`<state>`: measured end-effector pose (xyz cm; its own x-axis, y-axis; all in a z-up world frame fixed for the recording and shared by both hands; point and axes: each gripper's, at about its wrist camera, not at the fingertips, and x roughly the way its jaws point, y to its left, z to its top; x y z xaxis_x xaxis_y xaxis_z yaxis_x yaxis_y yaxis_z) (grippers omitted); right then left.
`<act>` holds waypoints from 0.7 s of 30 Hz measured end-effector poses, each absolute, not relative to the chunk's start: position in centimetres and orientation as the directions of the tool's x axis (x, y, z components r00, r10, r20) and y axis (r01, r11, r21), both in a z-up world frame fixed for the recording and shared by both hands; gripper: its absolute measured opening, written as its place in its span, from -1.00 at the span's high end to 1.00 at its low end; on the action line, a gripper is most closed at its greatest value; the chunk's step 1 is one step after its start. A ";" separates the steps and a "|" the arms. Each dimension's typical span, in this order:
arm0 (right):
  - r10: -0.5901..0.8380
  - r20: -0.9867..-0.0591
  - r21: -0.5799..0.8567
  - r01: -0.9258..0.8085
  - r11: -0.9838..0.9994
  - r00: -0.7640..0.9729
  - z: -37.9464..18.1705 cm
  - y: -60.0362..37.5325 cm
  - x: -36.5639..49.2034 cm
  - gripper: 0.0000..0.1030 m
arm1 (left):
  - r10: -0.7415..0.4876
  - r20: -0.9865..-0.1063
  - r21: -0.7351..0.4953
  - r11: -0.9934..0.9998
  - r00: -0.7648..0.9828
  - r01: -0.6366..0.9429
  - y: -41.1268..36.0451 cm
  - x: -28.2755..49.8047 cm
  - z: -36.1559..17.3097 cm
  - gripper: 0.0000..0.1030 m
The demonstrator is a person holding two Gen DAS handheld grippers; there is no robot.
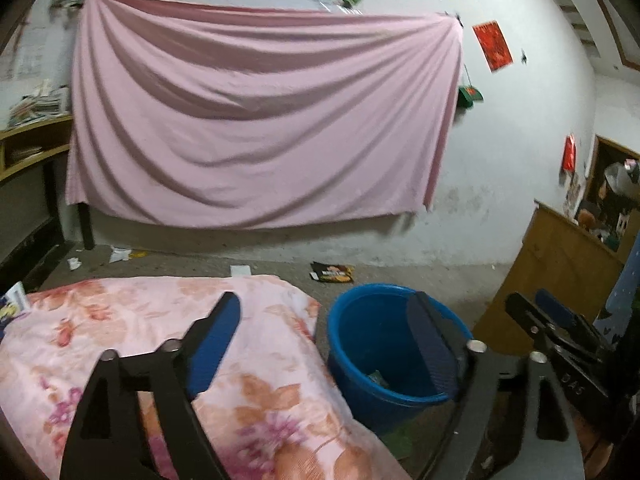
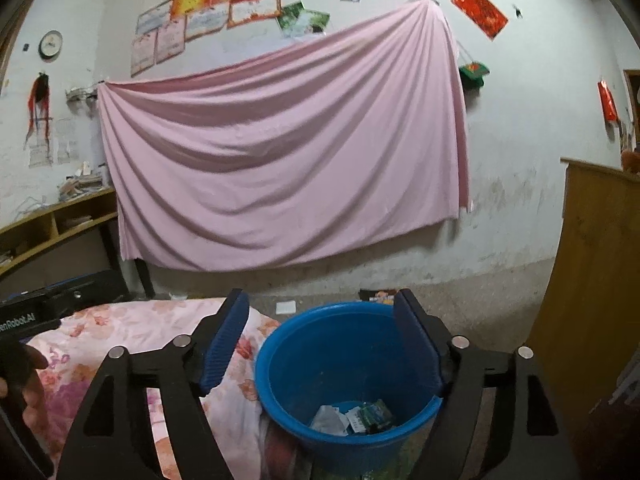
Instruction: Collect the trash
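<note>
My left gripper (image 1: 324, 340) is open above the edge of a floral blanket (image 1: 140, 320), with nothing between its blue pads. A blue bucket (image 1: 360, 332) stands on the floor just right of the blanket, behind the right finger. My right gripper (image 2: 320, 336) is open too and hangs empty over the same bucket (image 2: 328, 307), which holds several crumpled wrappers (image 2: 352, 416) at its bottom. Loose trash lies on the floor by the wall: a dark snack wrapper (image 1: 333, 273), a white paper (image 1: 240, 270) and a white wrapper (image 1: 120, 254).
A pink sheet (image 1: 260, 120) hangs on the far wall. A wooden cabinet (image 2: 592, 280) stands at the right and a shelf desk (image 1: 32, 140) with papers at the left. A person's hand (image 2: 30, 384) shows at the left edge of the right wrist view.
</note>
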<state>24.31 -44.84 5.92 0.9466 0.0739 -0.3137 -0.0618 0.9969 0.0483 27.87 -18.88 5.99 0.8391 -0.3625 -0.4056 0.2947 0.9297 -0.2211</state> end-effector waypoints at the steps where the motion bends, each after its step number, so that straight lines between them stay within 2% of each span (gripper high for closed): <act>1: 0.076 -0.306 0.046 -0.065 0.997 0.949 6.1 -44.6 23.7 -0.51 | -0.359 -0.399 -0.228 0.930 0.843 0.288 -18.1 27.1 6.0 -0.70; 3: 0.079 -0.293 0.044 -0.069 0.997 0.953 6.4 -44.2 22.5 -0.59 | -0.340 -0.401 -0.222 0.937 0.851 0.270 -17.1 25.9 6.2 -0.82; 6: 0.090 -0.275 0.044 -0.081 0.996 0.957 6.5 -43.4 20.5 -0.72 | -0.299 -0.391 -0.198 0.951 0.870 0.238 -15.1 23.2 6.2 -0.88; 9: 0.113 -0.253 0.063 -0.100 0.993 0.961 6.6 -42.8 18.6 -1.00 | -0.261 -0.380 -0.191 0.961 0.887 0.201 -13.6 20.8 6.0 -0.96; 21: 0.132 -0.214 0.070 -0.119 0.990 0.968 6.1 -39.3 10.8 -1.00 | -0.210 -0.349 -0.122 0.976 0.913 0.178 -9.1 11.6 4.1 -0.96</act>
<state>10.80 -39.30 6.09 0.9678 0.1317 -0.2144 -0.1191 0.9904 0.0704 11.62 -9.12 4.06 0.9134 -0.2100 -0.3486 0.1780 0.9765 -0.1217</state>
